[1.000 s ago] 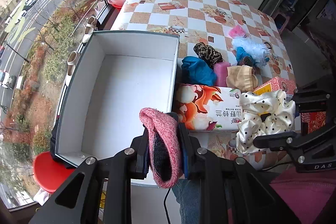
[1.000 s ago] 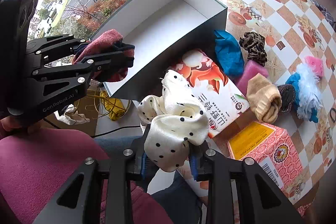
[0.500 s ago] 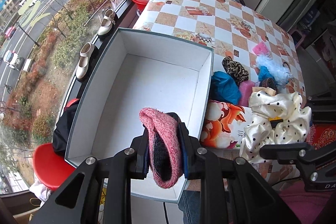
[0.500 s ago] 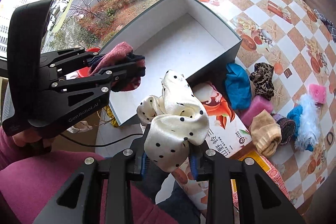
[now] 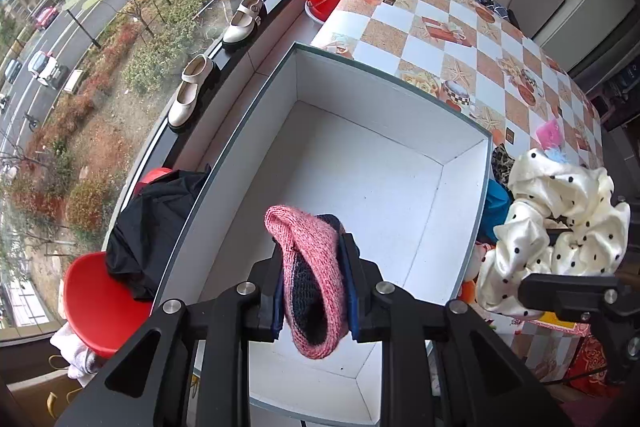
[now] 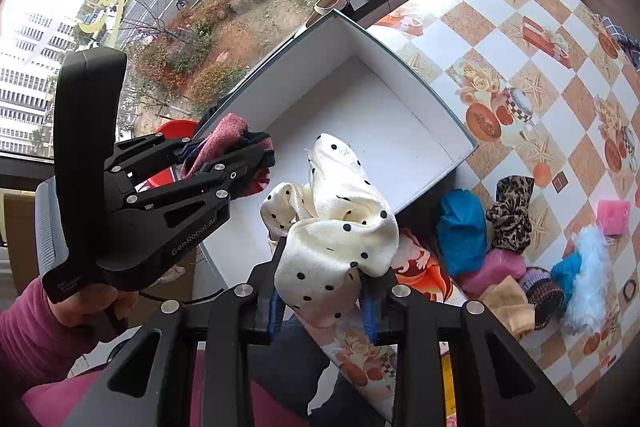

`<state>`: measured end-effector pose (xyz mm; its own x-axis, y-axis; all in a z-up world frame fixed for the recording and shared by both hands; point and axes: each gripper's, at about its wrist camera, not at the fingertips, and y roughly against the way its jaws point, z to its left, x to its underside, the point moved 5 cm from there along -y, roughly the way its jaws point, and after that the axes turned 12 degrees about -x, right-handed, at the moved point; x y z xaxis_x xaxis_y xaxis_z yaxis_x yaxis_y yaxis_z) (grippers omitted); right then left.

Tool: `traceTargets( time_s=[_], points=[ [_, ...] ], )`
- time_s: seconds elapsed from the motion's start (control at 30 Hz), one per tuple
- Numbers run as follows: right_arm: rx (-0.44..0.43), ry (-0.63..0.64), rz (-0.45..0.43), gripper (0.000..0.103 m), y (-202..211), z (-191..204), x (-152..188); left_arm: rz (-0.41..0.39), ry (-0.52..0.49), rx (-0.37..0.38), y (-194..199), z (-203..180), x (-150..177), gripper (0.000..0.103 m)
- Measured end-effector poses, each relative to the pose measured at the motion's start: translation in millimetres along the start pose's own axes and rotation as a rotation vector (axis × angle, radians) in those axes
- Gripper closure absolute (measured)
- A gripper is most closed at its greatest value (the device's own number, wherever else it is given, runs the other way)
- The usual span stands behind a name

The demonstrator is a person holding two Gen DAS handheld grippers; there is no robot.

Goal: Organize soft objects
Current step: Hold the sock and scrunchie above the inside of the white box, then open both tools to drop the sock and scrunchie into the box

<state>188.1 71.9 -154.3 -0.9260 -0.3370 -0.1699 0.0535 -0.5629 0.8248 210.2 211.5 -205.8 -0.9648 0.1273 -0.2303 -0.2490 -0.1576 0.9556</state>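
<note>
My left gripper [image 5: 314, 293] is shut on a pink knit sock with a dark inside [image 5: 312, 275] and hangs over the near end of the empty white box [image 5: 384, 187]. My right gripper [image 6: 324, 303] is shut on a cream polka-dot scrunchie [image 6: 336, 227], held above the box's near right corner. In the right wrist view the left gripper [image 6: 240, 163] shows at the left with the pink sock [image 6: 224, 143] between its fingers. The scrunchie [image 5: 556, 227] appears at the right of the left wrist view.
Several soft things lie on the checkered table [image 6: 520, 75] right of the box: a blue cloth [image 6: 460, 231], a leopard scrunchie [image 6: 512, 211], a pink piece [image 6: 612, 215], a fluffy blue-white one [image 6: 584, 267]. A printed tissue pack [image 6: 420, 267] lies below. A red stool with black cloth [image 5: 140, 227] stands left.
Both grippers have moved toward the window side over the box, each keeping its hold. The left one now hangs over the box's inside; the scrunchie has come nearer the box's corner.
</note>
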Motion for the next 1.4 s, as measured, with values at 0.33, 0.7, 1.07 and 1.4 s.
traceTargets(
  time_s=[0.33, 0.7, 1.07, 1.4],
  points=[
    [0.007, -0.016, 0.034, 0.071, -20.0, -3.9, -32.7, 0.045, 0.009, 0.023, -23.8, 7.6, -18.2, 0.077],
    [0.019, -0.071, 0.047, 0.071, -32.4, -18.7, -48.7, 0.079, -0.023, 0.046, -43.3, 4.1, -28.4, 0.077],
    [0.026, -0.093, 0.066, 0.071, -48.1, -28.5, -59.7, 0.107, -0.04, 0.055, -54.8, 3.4, -30.9, 0.077],
    [0.032, -0.113, 0.078, 0.071, -54.2, -31.5, -59.3, 0.127, -0.05, 0.071, -61.9, -2.0, -31.5, 0.077]
  ],
)
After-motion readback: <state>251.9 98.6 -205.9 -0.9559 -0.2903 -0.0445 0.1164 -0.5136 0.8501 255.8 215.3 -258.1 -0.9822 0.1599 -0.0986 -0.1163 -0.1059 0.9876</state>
